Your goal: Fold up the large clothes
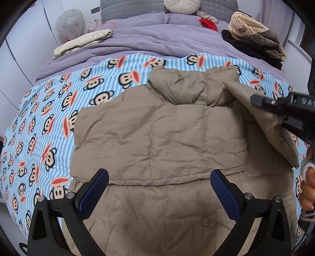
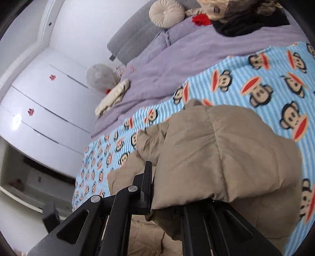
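Observation:
A tan quilted puffer jacket [image 1: 161,134] lies spread on a blue striped monkey-print blanket [image 1: 49,122] on the bed, collar toward the pillows. My left gripper [image 1: 159,175] hovers open above the jacket's lower part, with nothing between its blue pads. My right gripper [image 1: 258,99] comes in from the right, shut on the jacket's right side, which it holds lifted off the blanket. In the right wrist view the right gripper [image 2: 152,169] pinches the tan fabric [image 2: 216,149], which drapes over and hides one finger.
A purple duvet [image 1: 157,43] covers the far half of the bed. A pile of clothes [image 1: 254,39] sits at the far right, a folded cream piece [image 1: 82,41] at the far left, a round cushion [image 1: 182,6] by the headboard. White wardrobe doors [image 2: 49,98] stand to the left.

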The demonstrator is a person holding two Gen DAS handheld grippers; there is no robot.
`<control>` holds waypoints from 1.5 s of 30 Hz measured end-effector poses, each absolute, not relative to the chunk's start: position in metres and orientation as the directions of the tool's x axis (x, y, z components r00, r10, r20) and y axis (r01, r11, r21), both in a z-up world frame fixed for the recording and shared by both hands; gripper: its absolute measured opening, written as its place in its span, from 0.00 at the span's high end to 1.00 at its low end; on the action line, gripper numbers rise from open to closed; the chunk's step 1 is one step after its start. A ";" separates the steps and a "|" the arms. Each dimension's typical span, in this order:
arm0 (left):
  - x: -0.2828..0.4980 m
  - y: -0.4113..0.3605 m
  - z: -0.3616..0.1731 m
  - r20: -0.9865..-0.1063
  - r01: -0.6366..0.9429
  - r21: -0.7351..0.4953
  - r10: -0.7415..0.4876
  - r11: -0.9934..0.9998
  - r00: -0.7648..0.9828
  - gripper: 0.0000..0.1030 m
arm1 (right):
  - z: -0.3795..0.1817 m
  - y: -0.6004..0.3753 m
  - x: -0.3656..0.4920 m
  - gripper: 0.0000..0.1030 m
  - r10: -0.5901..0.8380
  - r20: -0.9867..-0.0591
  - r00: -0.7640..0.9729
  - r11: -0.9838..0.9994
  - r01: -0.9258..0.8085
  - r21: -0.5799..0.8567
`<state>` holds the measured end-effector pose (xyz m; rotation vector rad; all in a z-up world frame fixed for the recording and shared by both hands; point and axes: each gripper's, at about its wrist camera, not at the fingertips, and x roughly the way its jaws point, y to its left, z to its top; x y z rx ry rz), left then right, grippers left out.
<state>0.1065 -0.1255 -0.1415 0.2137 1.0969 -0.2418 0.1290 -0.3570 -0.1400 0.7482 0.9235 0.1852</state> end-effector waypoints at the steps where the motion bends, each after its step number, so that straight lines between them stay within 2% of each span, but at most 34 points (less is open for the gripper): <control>1: 0.108 -0.120 -0.143 -0.896 0.288 0.050 -0.084 0.956 0.435 0.00 | -0.156 -0.345 0.132 0.92 0.456 -0.676 0.579 0.741 0.174 0.648; 5: 0.115 -0.105 -0.154 -0.901 0.261 0.049 -0.070 0.964 0.428 0.00 | -0.205 -0.341 0.134 0.92 0.455 -0.736 0.501 0.744 0.240 0.624; 9: 0.119 -0.098 -0.160 -0.904 0.250 0.031 -0.079 0.968 0.419 0.00 | -0.218 -0.351 0.135 0.90 0.419 -0.782 0.461 0.748 0.312 0.585; 11: 0.121 -0.096 -0.160 -0.904 0.252 0.023 -0.087 0.968 0.419 0.00 | -0.209 -0.355 0.130 0.78 0.418 -0.781 0.465 0.738 0.329 0.590; 13: 0.123 -0.095 -0.160 -0.901 0.253 0.016 -0.096 0.967 0.424 0.00 | -0.197 -0.363 0.121 0.31 0.439 -0.755 0.486 0.704 0.335 0.626; 14: 0.123 -0.094 -0.160 -0.899 0.252 0.014 -0.098 0.968 0.426 0.00 | -0.184 -0.363 0.113 0.28 0.444 -0.740 0.504 0.689 0.336 0.642; 18: 0.130 -0.087 -0.159 -0.899 0.247 0.001 -0.107 0.969 0.425 0.00 | -0.161 -0.390 0.082 0.28 0.400 -0.702 0.590 0.582 0.428 0.692; 19: 0.132 -0.084 -0.159 -0.899 0.247 -0.010 -0.117 0.969 0.422 0.00 | -0.162 -0.400 0.077 0.29 0.384 -0.692 0.611 0.540 0.459 0.705; 20: 0.134 -0.081 -0.158 -0.898 0.246 -0.026 -0.131 0.969 0.419 0.00 | -0.163 -0.411 0.072 0.35 0.359 -0.684 0.635 0.495 0.492 0.716; 21: 0.135 -0.076 -0.157 -0.898 0.243 -0.050 -0.150 0.969 0.414 0.01 | -0.165 -0.421 0.069 0.61 0.339 -0.676 0.655 0.451 0.518 0.727; 22: 0.138 -0.071 -0.156 -0.898 0.238 -0.076 -0.171 0.968 0.407 0.08 | -0.167 -0.427 0.071 0.87 0.328 -0.669 0.666 0.416 0.534 0.736; 23: 0.141 -0.065 -0.156 -0.899 0.232 -0.107 -0.194 0.967 0.394 0.11 | -0.167 -0.431 0.071 0.92 0.320 -0.663 0.677 0.403 0.536 0.742; 28: 0.151 -0.038 -0.147 -0.871 0.211 -0.255 -0.319 0.944 0.373 0.12 | -0.136 -0.394 0.116 0.92 0.322 -0.672 0.667 0.610 0.397 0.686; 32: 0.159 -0.021 -0.138 -0.838 0.193 -0.349 -0.398 0.917 0.374 0.12 | -0.126 -0.312 0.157 0.92 0.365 -0.735 0.571 0.809 0.196 0.554; 36: 0.167 -0.013 -0.135 -0.808 0.175 -0.428 -0.462 0.887 0.364 0.12 | -0.151 -0.243 0.155 0.88 0.332 -0.838 0.432 0.918 0.054 0.392; 38: 0.169 -0.016 -0.137 -0.802 0.191 -0.450 -0.489 0.872 0.344 0.11 | -0.168 -0.228 0.155 0.87 0.317 -0.872 0.372 0.932 0.045 0.358; 41: 0.170 -0.030 -0.146 -0.804 0.228 -0.468 -0.519 0.854 0.292 0.12 | -0.181 -0.233 0.151 0.66 0.342 -0.883 0.321 0.917 0.089 0.388; 42: 0.170 -0.035 -0.150 -0.803 0.239 -0.476 -0.529 0.846 0.274 0.12 | -0.180 -0.238 0.144 0.49 0.350 -0.881 0.317 0.910 0.108 0.400; 43: 0.171 -0.041 -0.156 -0.801 0.248 -0.491 -0.545 0.835 0.250 0.11 | -0.176 -0.245 0.137 0.42 0.353 -0.878 0.322 0.903 0.127 0.410; 45: 0.174 -0.053 -0.170 -0.799 0.250 -0.519 -0.568 0.818 0.199 0.11 | -0.164 -0.267 0.119 0.41 0.369 -0.866 0.339 0.883 0.162 0.440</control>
